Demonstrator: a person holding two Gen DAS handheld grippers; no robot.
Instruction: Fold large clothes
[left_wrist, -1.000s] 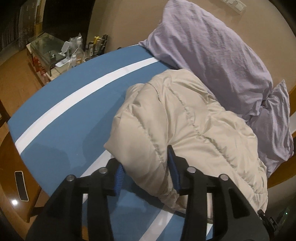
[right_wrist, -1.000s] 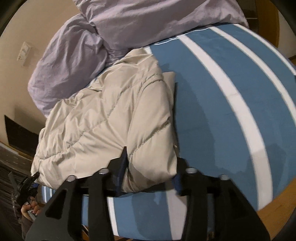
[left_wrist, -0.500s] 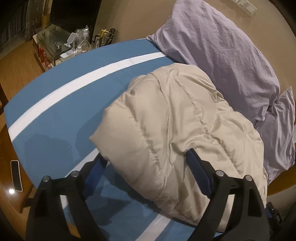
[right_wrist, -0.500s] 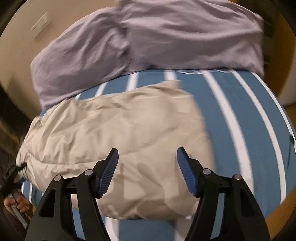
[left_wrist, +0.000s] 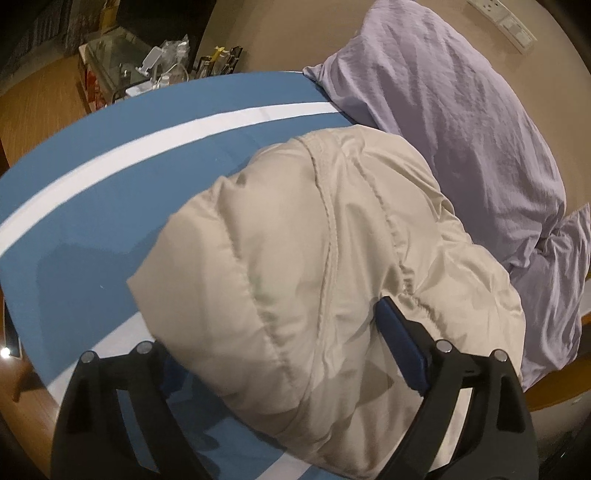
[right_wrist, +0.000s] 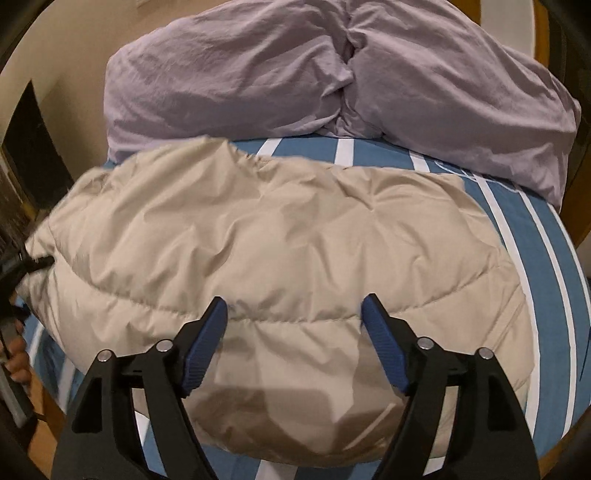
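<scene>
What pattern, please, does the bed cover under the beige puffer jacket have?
The bed cover is blue with white stripes, clearest in the right wrist view.

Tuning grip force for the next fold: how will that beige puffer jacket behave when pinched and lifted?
The puffer jacket looks quilted and puffy, so it will probably compress and then spring back, likely loosening a pinch. Its smooth, faintly shiny shell suggests it may slip. It drapes in soft mounds on the striped bedsheet, so expect it to sag when lifted; probably light for its bulk.
</scene>
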